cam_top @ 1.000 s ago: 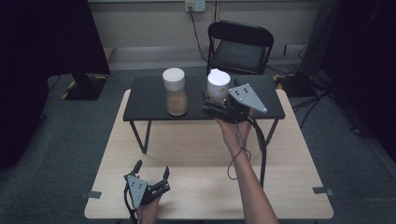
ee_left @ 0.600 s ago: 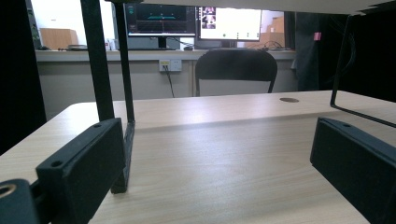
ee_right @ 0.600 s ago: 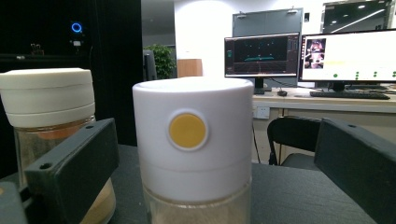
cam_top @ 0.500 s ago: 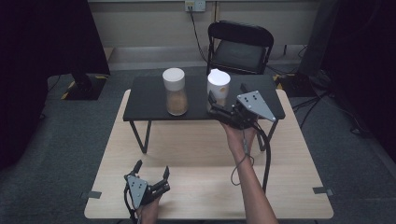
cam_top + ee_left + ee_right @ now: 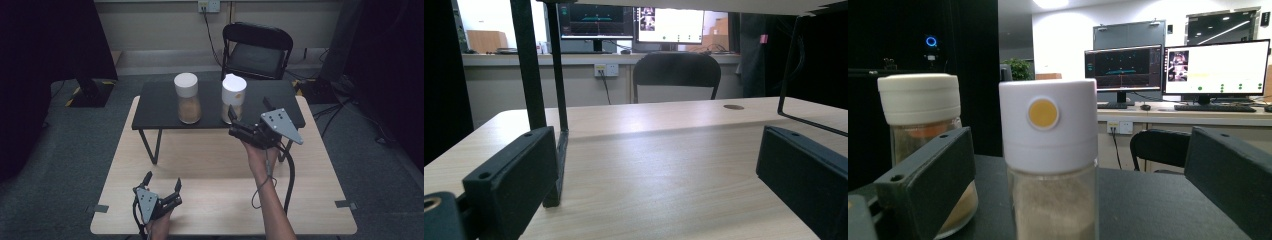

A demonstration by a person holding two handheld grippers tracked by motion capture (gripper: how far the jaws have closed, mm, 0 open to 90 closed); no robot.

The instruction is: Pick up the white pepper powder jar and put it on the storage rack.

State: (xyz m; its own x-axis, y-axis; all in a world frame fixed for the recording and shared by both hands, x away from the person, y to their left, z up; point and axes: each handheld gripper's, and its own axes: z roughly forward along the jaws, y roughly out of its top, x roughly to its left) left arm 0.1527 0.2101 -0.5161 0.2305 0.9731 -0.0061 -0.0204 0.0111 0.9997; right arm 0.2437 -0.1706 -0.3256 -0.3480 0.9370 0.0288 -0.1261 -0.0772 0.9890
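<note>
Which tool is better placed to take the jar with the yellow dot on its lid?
The right tool. Its open jaws already point at the jar with the yellow dot on the black shelf. The left tool rests far away at the near edge of the wooden table.

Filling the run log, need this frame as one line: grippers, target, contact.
right gripper: open, jaws either side of white-lid jar, no contact | left gripper: open, idle on wooden table | second jar: untouched
</note>
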